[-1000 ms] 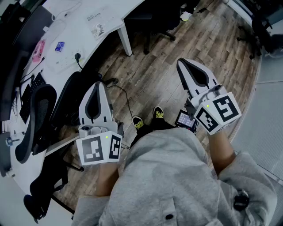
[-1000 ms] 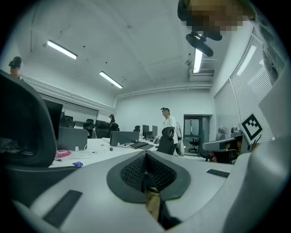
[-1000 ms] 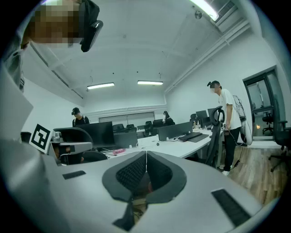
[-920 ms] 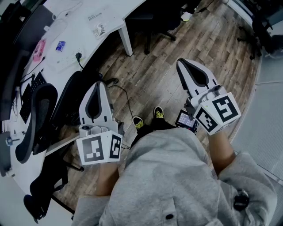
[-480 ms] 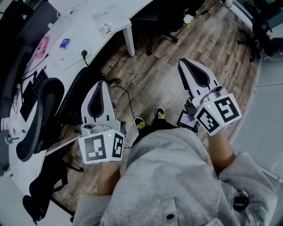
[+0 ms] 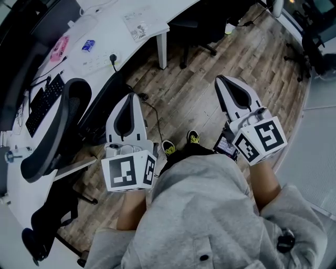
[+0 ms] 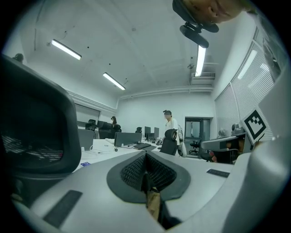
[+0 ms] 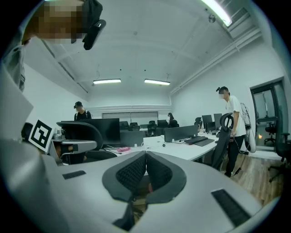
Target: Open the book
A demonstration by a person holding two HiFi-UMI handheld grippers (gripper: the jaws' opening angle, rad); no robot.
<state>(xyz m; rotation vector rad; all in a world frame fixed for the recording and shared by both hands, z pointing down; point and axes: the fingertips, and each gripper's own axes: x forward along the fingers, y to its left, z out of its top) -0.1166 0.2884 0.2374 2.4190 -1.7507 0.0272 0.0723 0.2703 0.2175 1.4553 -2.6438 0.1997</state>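
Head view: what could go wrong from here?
The left gripper is near the black office chair and might bump it. A black cable lies on the floor by the person's shoes; a foot could catch it.

Wood floor (image 6: 194,89), white desk (image 6: 163,13), black chair (image 6: 52,136)
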